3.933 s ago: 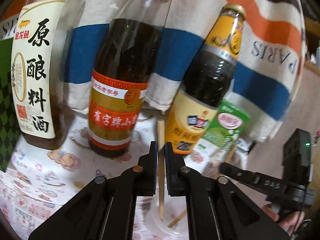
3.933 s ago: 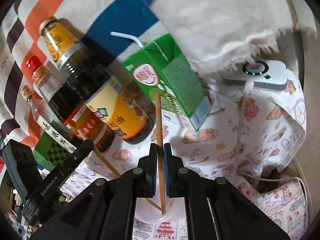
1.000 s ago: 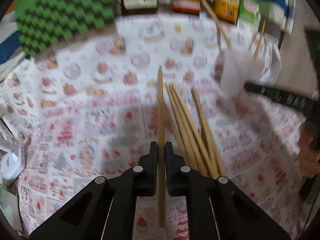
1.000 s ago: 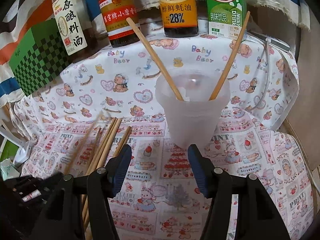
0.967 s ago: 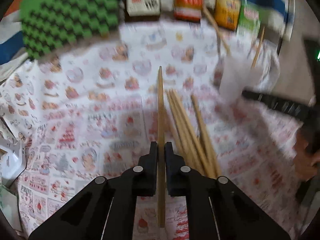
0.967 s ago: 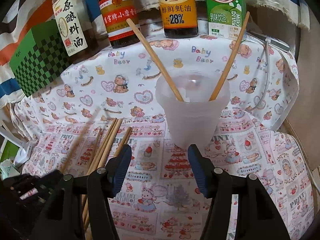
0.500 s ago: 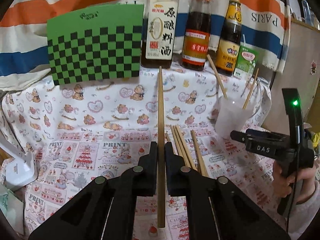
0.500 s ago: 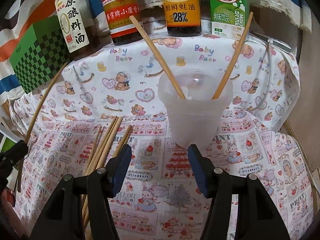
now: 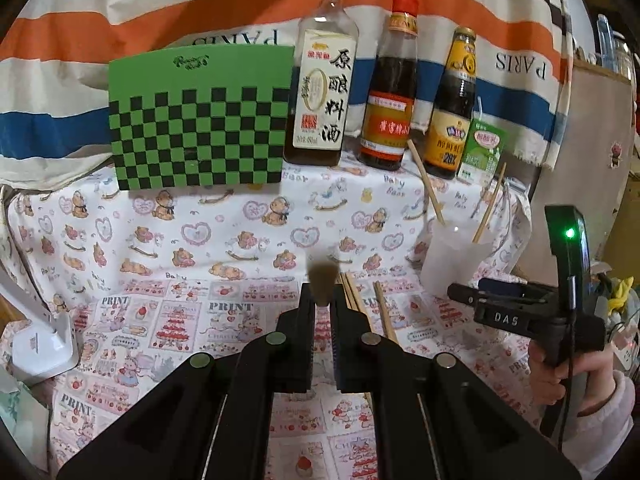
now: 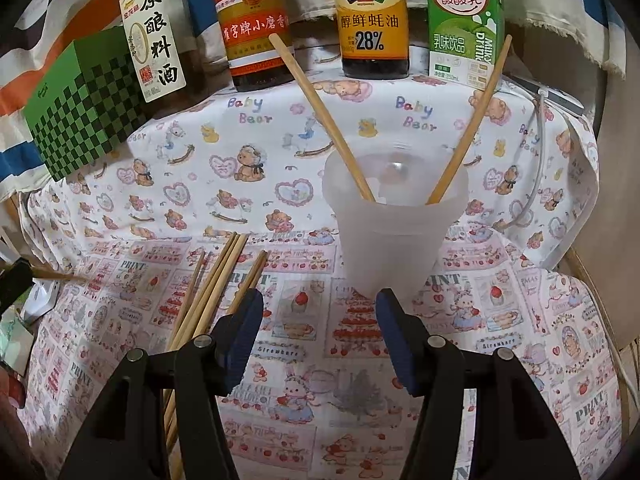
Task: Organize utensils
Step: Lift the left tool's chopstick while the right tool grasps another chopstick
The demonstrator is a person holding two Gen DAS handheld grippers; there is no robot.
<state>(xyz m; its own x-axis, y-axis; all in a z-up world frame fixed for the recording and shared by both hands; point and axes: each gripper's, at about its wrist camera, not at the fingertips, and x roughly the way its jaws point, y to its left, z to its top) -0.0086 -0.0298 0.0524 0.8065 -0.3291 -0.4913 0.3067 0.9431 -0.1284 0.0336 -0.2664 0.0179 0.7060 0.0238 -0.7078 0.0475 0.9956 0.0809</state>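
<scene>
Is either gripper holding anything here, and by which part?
The left gripper is shut on a chopstick, seen end-on, so the grip point along it cannot be told. The right gripper is open, holding nothing.

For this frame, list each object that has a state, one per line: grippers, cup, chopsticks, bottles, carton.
Left gripper: shut on one chopstick, pointing at the camera.
Right gripper: open, holding nothing, in front of the cup.
Plastic cup: upright, two chopsticks leaning inside.
Loose chopsticks: lying flat on the tablecloth.
Cooking wine bottle: upright, capped.
Red-capped bottle: upright, capped.
Oyster sauce bottle: upright, capped.
Milk drink carton: upright, straw in.
</scene>
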